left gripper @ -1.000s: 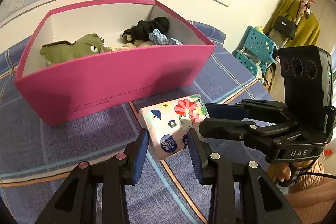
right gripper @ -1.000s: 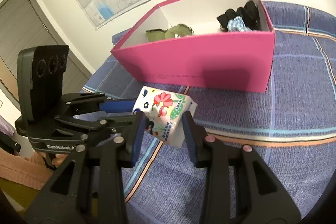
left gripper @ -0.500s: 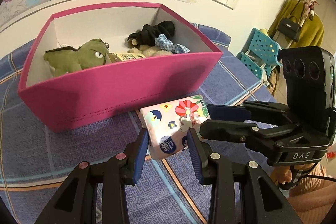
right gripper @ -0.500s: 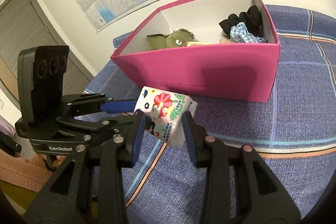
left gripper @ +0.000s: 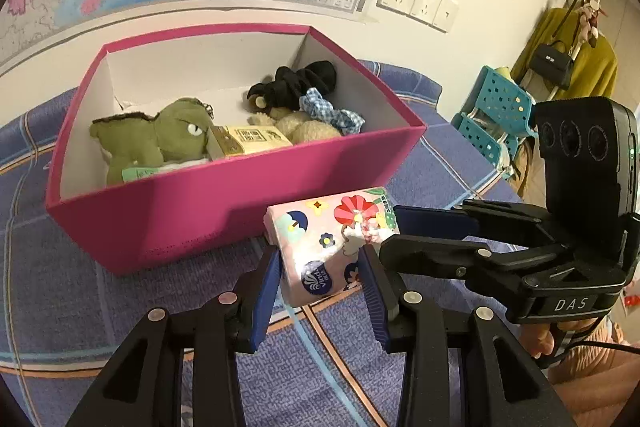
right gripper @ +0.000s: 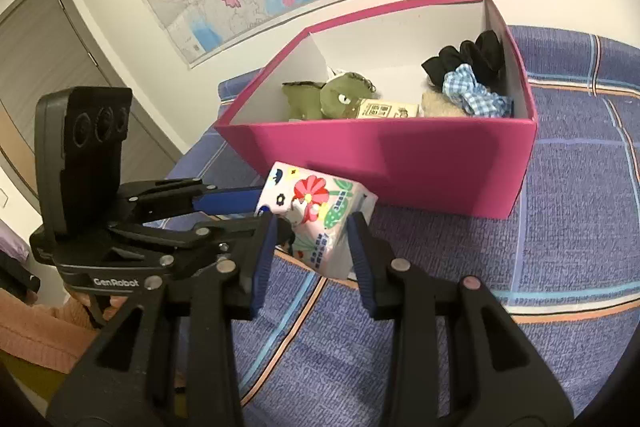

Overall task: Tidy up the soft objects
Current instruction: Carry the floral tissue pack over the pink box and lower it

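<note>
The tissue pack (left gripper: pixel 332 247) is held off the surface (left gripper: pixel 60 287) just in front of the near wall of the pink box (left gripper: pixel 192 211), below its rim. Both claws grip it from the near side. The left claw (left gripper: pixel 320 267) has its pads against the pack's near-left end, and its jaws are opening slightly. The right claw (right gripper: pixel 314 241) is clamped narrowly on the pack's right end. The pack's long axis runs roughly parallel to the box's near wall. The box opening lies beyond and above the pack, so the coming move calls for a lift over the rim and then forward travel. Inside the box, the green plush (left gripper: pixel 152 139) occupies the left side and the scrunchies (left gripper: pixel 308 91) the right.
</note>
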`<state>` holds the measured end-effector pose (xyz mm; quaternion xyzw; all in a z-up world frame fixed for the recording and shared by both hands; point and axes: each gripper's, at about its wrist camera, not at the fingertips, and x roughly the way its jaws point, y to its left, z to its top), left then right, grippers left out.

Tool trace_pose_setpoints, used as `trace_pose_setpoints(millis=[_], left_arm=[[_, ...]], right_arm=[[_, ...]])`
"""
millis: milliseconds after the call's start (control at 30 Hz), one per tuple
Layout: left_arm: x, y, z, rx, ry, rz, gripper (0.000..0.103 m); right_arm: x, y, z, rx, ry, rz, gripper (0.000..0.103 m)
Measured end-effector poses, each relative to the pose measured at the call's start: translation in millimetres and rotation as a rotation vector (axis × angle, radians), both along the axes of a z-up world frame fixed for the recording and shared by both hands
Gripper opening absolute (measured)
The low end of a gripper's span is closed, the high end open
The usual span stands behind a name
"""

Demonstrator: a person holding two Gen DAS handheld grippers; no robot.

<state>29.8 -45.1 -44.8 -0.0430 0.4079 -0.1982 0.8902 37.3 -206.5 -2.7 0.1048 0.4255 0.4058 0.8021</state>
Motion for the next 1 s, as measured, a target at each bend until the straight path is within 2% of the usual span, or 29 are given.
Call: trace_pose_setpoints(millis=[1000], left_arm=[[21.1, 3.3, 37.6, -0.003, -0.101, 0.027, 0.039]], right_arm=[[29.6, 4.4, 36.4, 0.009, -0.121, -0.006, 0.04]])
